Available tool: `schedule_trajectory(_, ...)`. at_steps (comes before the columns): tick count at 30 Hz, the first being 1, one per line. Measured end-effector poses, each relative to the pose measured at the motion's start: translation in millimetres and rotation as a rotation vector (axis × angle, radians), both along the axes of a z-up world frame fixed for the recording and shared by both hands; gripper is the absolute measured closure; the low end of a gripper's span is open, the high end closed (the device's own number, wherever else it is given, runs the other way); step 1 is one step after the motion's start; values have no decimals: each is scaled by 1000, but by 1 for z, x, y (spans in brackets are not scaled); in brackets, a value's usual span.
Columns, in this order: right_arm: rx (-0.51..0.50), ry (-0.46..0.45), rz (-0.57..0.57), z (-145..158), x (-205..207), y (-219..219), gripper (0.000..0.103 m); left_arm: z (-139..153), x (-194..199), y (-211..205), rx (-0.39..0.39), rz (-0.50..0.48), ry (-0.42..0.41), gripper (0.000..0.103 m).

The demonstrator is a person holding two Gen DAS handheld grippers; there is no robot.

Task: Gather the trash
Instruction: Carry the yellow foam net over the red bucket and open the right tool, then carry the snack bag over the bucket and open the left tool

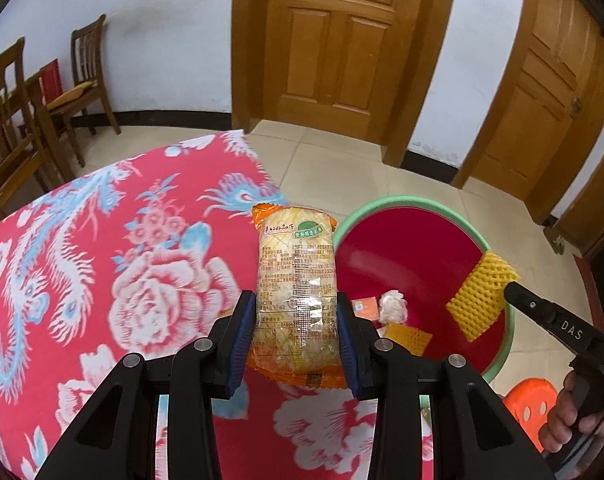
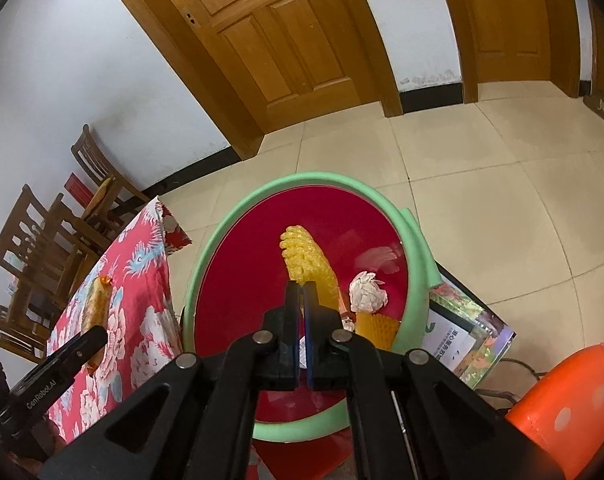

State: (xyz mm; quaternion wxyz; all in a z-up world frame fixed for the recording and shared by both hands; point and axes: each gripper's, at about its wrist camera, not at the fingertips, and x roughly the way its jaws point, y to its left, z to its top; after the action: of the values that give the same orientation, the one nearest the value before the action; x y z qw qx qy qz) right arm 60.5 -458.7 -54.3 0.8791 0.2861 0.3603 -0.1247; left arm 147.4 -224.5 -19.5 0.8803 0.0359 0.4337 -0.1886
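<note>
Left tool [image 1: 297, 332]: blue pads [image 1: 243, 332] clamped on the sides of a snack packet [image 1: 295, 280], a clear wrapper with orange crimped ends, held lengthwise and raised above the edge of the bench [image 1: 101, 240].
Right tool [image 2: 300, 292]: fingers drawn together on the lower end of a yellow foam net [image 2: 308, 256], pinched between the tips; the net hangs over the basin [image 2: 229, 216].
Bench: covered in a red cloth with white and blue flowers and birds; the basin stands just beside its edge.
Basin: red inside, pale green rim, set on the tiled floor [image 2: 482, 200].
Inside the basin: crumpled white tissue [image 2: 366, 292], a second piece of orange foam net [image 2: 376, 326], and a small orange card [image 1: 366, 306] seen from the left wrist view.
Nearby: orange plastic stool [image 2: 570, 408] and a printed box [image 2: 466, 332] beside the basin; wooden chairs [image 1: 81, 76] and wooden doors [image 1: 338, 40] along the wall.
Person: a hand [image 1: 566, 420] grips the handle of the right tool.
</note>
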Motion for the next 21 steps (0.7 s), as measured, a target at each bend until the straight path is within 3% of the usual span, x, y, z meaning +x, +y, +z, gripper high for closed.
schedule_trajectory(8,15,1,-7,-5,-2,-7,86,-8,2,-21,6,-33,19,64)
schedule_trajectory(16,25,-15,-25,-1,-11,-13,84,-12,-1,-41,-9,-79,28,62)
schedule_trajectory(19,27,-19,-30,0,-14,-14,83,-13,-2,-47,-22,-97,40,58)
schedule_trajectory(21,30,-19,-34,0,-15,-14,82,-13,-4,-48,-21,-101,38,50)
